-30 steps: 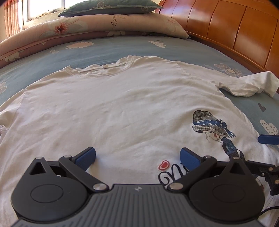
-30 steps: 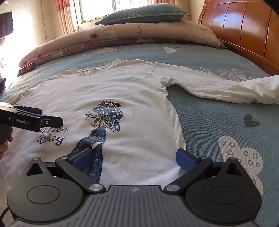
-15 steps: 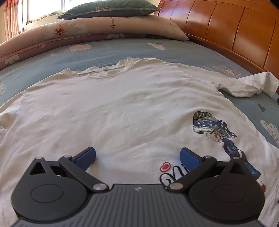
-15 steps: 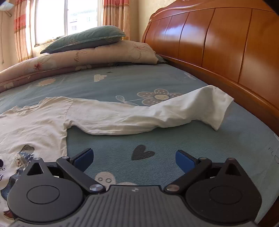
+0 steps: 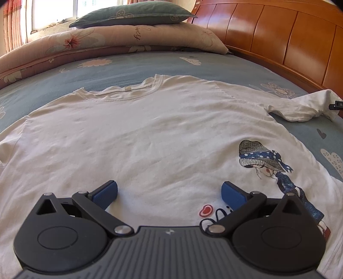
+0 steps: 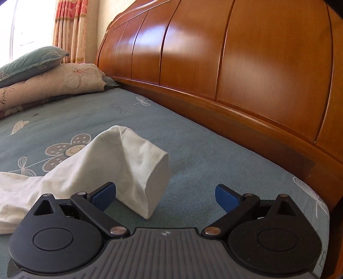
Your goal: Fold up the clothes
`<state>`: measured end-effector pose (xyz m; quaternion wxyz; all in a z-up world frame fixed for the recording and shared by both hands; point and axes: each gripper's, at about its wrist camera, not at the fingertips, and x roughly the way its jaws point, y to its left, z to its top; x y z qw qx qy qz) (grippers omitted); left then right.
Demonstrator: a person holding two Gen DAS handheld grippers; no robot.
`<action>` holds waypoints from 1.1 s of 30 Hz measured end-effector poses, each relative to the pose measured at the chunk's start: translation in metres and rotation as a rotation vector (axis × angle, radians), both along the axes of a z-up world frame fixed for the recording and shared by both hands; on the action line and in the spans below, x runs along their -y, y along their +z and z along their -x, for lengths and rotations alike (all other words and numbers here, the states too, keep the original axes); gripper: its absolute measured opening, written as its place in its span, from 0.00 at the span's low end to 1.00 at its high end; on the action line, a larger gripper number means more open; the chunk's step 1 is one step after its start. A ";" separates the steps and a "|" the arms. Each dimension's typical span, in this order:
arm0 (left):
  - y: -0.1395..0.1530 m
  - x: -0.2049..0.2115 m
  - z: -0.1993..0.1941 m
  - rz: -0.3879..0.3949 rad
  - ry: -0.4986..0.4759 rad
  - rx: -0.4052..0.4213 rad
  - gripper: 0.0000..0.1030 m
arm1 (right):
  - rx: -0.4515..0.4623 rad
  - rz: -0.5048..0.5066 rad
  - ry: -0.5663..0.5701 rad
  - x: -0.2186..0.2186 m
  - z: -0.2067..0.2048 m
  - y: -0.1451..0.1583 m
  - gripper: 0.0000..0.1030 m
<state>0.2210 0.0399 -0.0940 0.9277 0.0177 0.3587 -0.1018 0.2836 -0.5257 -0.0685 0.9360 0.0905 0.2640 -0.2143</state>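
A white long-sleeved shirt [image 5: 150, 133] with a printed girl in a blue hat lies flat, front up, on the blue floral bedsheet [image 5: 128, 64]. My left gripper [image 5: 169, 192] hovers open over the shirt's lower middle, nothing between its blue pads. The shirt's right sleeve [image 5: 300, 107] stretches toward the headboard. In the right wrist view the sleeve's cuff end [image 6: 137, 163] stands bunched up just ahead. My right gripper [image 6: 166, 194] is open, the cuff lying between its pads, nearer the left one, untouched as far as I can see.
A polished wooden headboard [image 6: 235, 75] runs along the right side, close behind the cuff. Folded floral quilts and a green pillow [image 5: 133, 15] are stacked at the far end by the window. A black tip of the other gripper [image 5: 336, 105] shows at the right edge.
My right gripper has swung right from the shirt's body, along the sleeve, up to the cuff by the headboard. My left gripper has barely shifted over the shirt.
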 end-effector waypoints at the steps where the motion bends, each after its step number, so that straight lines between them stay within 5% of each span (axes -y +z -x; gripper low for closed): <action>1: 0.000 0.000 0.000 0.000 0.000 0.004 0.99 | -0.003 -0.005 -0.020 0.009 -0.007 -0.003 0.98; 9: -0.002 0.000 -0.001 0.000 0.000 0.016 0.99 | -0.004 -0.066 -0.028 0.031 -0.037 -0.017 0.96; 14: -0.002 -0.001 -0.001 0.001 -0.004 0.021 0.99 | 0.000 -0.110 0.002 0.034 -0.049 -0.024 0.83; 26: -0.003 -0.001 -0.001 0.001 -0.009 0.032 0.99 | -0.013 -0.165 0.096 0.020 -0.074 -0.034 0.79; 33: -0.003 -0.001 0.000 0.003 -0.010 0.035 0.99 | 0.049 -0.388 0.097 0.029 -0.060 -0.030 0.61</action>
